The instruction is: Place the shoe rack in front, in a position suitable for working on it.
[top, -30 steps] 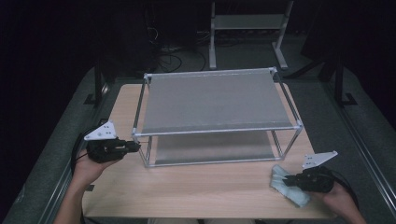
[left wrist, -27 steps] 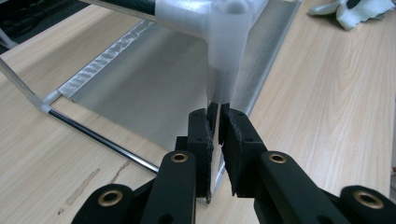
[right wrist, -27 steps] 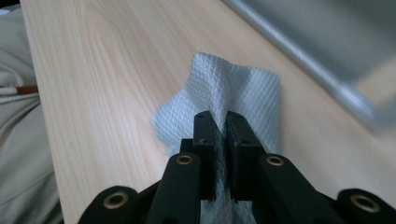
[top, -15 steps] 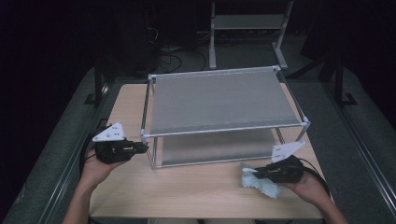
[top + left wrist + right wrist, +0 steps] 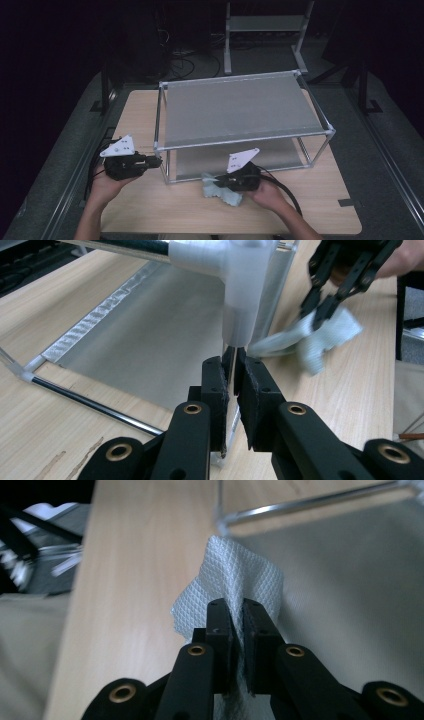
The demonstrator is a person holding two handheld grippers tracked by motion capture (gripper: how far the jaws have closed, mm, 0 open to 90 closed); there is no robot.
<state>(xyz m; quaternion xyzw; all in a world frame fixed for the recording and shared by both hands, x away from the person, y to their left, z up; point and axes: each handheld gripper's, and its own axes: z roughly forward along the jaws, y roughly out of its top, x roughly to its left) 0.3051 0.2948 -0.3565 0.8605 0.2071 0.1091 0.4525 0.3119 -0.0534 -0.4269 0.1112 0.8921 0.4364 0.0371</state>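
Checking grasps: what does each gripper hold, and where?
Left gripper: metal shelf frame's thin front-left corner post. Right gripper: crumpled white textured cloth, by its near edge.

Waffle-textured white paper towel (image 5: 235, 575); pale wood-grain counter (image 5: 145, 210); shiny metal-tube rack (image 5: 240, 140) with matt grey shelves; matt black fingers (image 5: 215, 385).

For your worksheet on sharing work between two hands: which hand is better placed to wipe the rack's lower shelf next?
Right. Its tool is shut on the cloth just before the lower shelf, while the left tool clamps the rack's corner post, probably steadying it.
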